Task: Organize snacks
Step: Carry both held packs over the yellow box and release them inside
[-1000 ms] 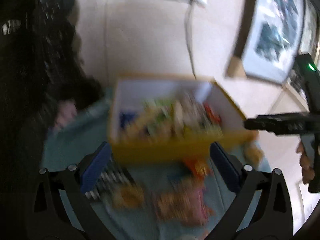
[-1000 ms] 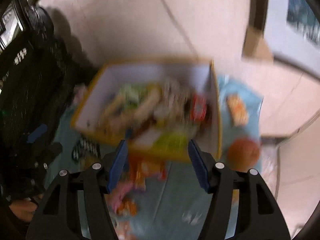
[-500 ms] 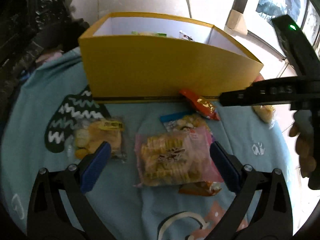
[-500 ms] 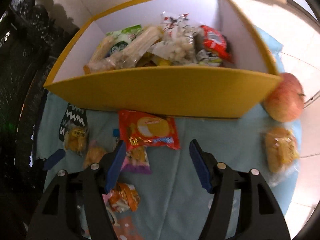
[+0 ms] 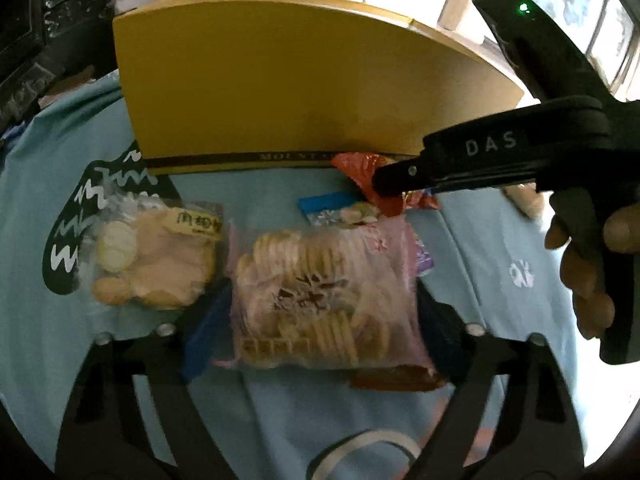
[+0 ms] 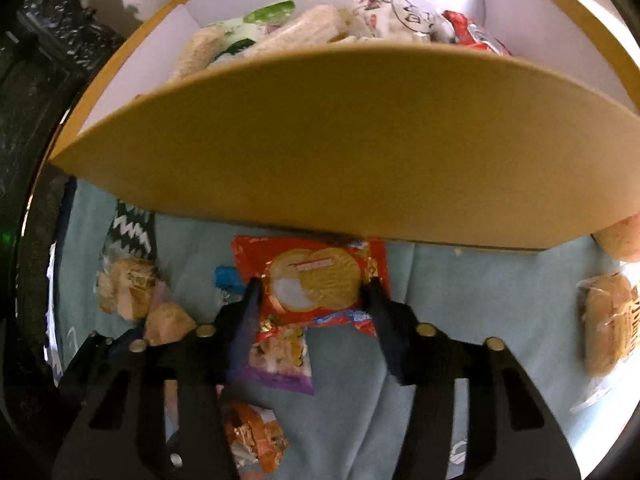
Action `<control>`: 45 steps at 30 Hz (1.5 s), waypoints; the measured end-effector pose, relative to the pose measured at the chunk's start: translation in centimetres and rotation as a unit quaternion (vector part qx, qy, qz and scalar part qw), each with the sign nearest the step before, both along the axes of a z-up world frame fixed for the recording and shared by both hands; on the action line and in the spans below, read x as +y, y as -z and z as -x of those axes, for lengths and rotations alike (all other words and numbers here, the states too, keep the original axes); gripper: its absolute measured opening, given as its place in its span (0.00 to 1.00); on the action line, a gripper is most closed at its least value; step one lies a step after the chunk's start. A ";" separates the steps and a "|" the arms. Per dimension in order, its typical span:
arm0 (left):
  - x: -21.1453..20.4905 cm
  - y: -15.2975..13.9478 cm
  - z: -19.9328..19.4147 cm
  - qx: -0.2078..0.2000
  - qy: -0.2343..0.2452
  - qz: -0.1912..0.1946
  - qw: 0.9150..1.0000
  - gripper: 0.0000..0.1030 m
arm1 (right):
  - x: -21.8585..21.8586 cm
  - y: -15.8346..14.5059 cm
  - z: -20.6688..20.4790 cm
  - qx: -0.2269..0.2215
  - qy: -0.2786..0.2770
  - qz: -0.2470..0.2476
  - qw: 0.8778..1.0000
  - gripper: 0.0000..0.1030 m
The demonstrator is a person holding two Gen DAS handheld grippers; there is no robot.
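Note:
A pink bag of round crackers (image 5: 320, 292) lies on the blue cloth (image 5: 480, 264) in front of the yellow box (image 5: 300, 92). My left gripper (image 5: 324, 324) straddles it, jaws closing, both pads touching the bag's sides. A red biscuit packet (image 6: 316, 280) lies against the box's front wall (image 6: 340, 152). My right gripper (image 6: 314, 290) is down on the packet, jaws closing, fingertips digging into its wrapper. The left wrist view shows that gripper's tip (image 5: 384, 184) over the red packet, with a person's hand (image 5: 580, 276) on its handle. Several snack packs fill the box.
A clear bag of pale biscuits (image 5: 156, 260) lies left of the pink bag. A purple-edged packet (image 6: 280, 360) and an orange packet (image 6: 256, 436) lie under my right gripper. An apple (image 6: 620, 240) and a wrapped bun (image 6: 612, 328) sit at the right. Dark carved furniture (image 6: 48, 80) stands at the left.
Both grippers have come down close to the cloth. The left jaws narrowed onto the pink cracker bag, the right jaws onto the red biscuit packet. The box's inside left the left view.

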State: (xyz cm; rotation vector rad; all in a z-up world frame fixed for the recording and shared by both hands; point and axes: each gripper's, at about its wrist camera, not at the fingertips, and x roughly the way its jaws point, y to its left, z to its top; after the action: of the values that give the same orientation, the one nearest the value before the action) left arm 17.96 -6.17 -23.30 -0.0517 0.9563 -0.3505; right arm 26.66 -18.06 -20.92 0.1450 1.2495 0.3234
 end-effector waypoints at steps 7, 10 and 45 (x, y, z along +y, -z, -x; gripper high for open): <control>2.2 -2.3 3.2 -0.026 -0.007 0.032 0.999 0.74 | -1.4 -2.1 2.5 -0.016 0.000 -0.031 0.999 0.42; 3.4 -4.1 5.0 -0.052 -0.010 0.046 0.998 0.74 | -3.0 -3.9 4.2 -0.031 0.006 -0.051 0.998 0.42; 4.2 -16.5 5.0 -0.161 -0.026 0.059 0.985 0.75 | -7.9 -17.6 8.4 -0.142 0.041 -0.095 0.984 0.43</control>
State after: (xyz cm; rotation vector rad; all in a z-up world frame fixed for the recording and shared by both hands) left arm 12.99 -1.93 -6.84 -0.1246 0.6132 -0.3542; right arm 18.22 -25.99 -3.34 0.3033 0.9276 0.3778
